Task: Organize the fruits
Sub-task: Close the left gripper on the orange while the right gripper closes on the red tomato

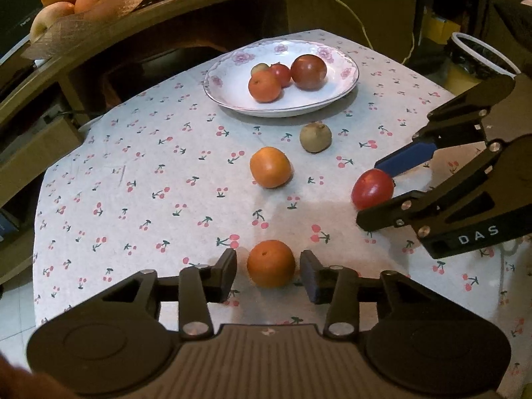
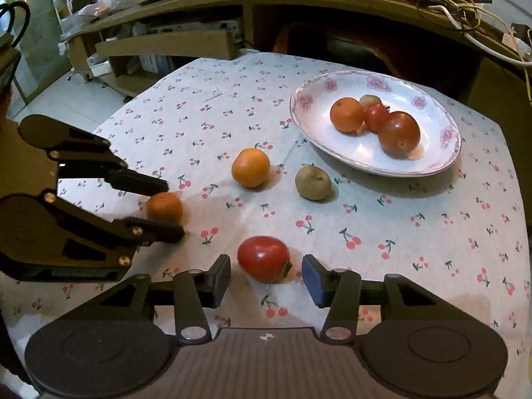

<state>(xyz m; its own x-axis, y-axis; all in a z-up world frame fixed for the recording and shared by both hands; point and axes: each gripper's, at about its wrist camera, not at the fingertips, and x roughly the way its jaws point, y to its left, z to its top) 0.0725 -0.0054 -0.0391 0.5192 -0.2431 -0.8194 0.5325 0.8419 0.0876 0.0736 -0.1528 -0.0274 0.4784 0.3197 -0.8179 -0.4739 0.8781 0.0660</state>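
Your left gripper (image 1: 268, 271) gapes wide around an orange (image 1: 271, 263); your right gripper (image 2: 266, 274) gapes wide around a tomato (image 2: 264, 258). Closing off-centre could roll either round fruit away.

The left black two-finger gripper (image 1: 268, 274) had a ribbed grey-brown housing flanked by 2 round black discs, with angular black linkage arms pinned by silver screws. Its fingers (image 1: 226, 274) ended in blocky pads, 1 black and 1 dark blue. The right black two-finger gripper (image 2: 266, 277) matched it: same ribbed body, 2 discs, silver screw heads, a small white cross mark at centre, and 1 bright blue pad. From the left wrist view its side carried white letters "DAS".
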